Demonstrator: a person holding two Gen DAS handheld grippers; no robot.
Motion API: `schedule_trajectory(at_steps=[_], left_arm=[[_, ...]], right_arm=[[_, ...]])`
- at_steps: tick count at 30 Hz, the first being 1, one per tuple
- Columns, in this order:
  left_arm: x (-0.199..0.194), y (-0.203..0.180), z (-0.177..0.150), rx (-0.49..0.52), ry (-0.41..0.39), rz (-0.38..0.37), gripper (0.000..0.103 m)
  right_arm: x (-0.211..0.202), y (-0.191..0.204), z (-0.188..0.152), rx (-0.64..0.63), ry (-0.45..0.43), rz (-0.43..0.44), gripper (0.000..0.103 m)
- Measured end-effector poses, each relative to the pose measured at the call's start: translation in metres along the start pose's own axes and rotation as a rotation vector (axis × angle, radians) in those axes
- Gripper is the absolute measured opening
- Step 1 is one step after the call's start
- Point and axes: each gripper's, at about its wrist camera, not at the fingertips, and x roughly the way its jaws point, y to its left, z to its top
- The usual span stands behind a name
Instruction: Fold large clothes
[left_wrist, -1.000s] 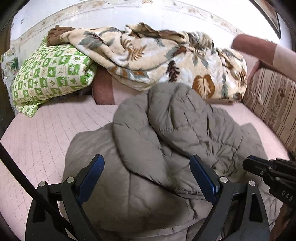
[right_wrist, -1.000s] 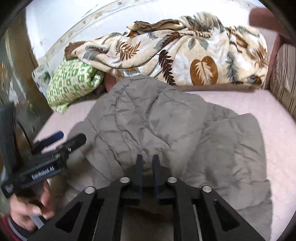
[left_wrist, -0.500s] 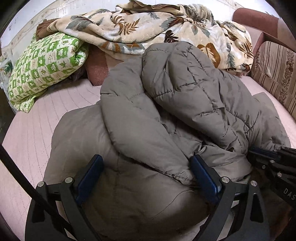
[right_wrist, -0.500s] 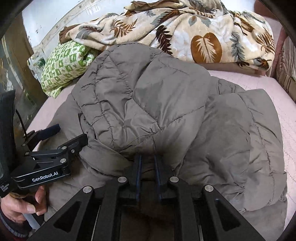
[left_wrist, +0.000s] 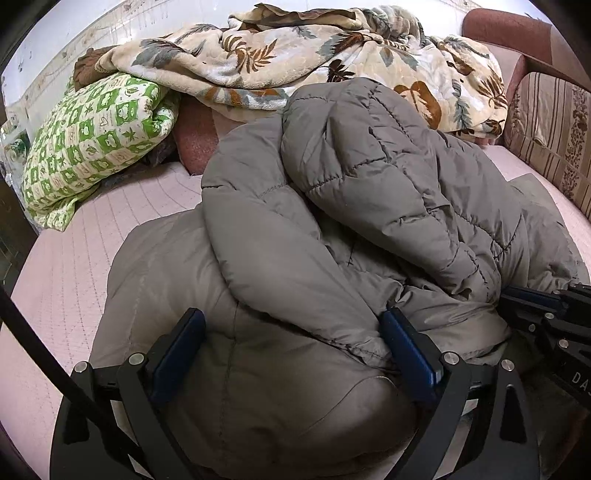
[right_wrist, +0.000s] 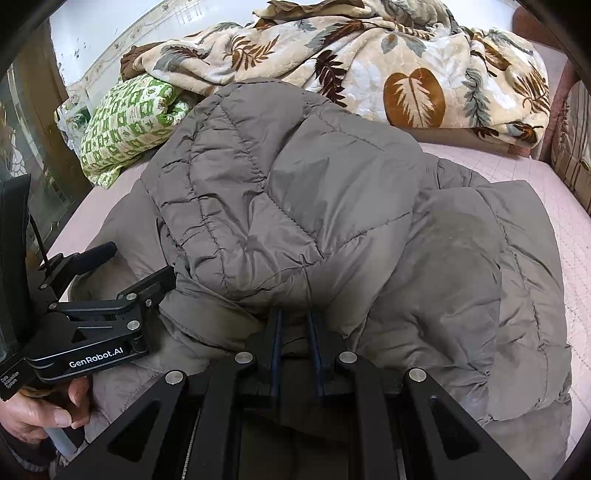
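Note:
A large grey-brown quilted puffer jacket (left_wrist: 332, 221) lies bunched on the pink quilted bed, one part folded over the rest; it also fills the right wrist view (right_wrist: 314, 221). My left gripper (left_wrist: 291, 354) is open, its blue-padded fingers (left_wrist: 406, 350) straddling a thick fold at the near edge. In the right wrist view the left gripper (right_wrist: 122, 273) sits at the jacket's left side. My right gripper (right_wrist: 295, 328) is shut on a fold of the jacket at its near edge; it also shows at the right of the left wrist view (left_wrist: 532, 306).
A leaf-print blanket (left_wrist: 314, 66) and a green checked pillow (left_wrist: 96, 136) are piled at the back. A striped sofa cushion (left_wrist: 554, 129) stands at the right. Pink mattress (left_wrist: 66, 266) shows to the left and to the right (right_wrist: 576, 258).
Both grippers moved forward and closer to the jacket, which was pushed up and folded over itself. The right gripper stays clamped on the fabric; the left stays open.

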Motion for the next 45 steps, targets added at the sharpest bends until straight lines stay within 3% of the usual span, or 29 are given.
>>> schedule_trajectory(at_steps=[36, 39, 41, 43, 45], left_arm=[[-0.009, 0.003, 0.004, -0.013, -0.023, -0.014, 0.096], [-0.024, 0.012, 0.013, -0.043, -0.078, -0.025, 0.096], [-0.034, 0.021, 0.018, -0.073, -0.123, -0.023, 0.096], [-0.032, 0.027, 0.02, -0.095, -0.117, -0.03, 0.096], [-0.023, 0.03, 0.019, -0.105, -0.08, -0.014, 0.096]], right_arm=[[-0.003, -0.003, 0.003, 0.029, -0.002, 0.031, 0.016], [-0.018, -0.008, 0.012, 0.064, -0.04, 0.072, 0.023], [-0.034, -0.013, 0.019, 0.069, -0.112, 0.057, 0.043], [-0.042, -0.02, 0.025, 0.071, -0.155, 0.009, 0.054], [-0.042, -0.032, 0.027, 0.1, -0.166, -0.02, 0.054]])
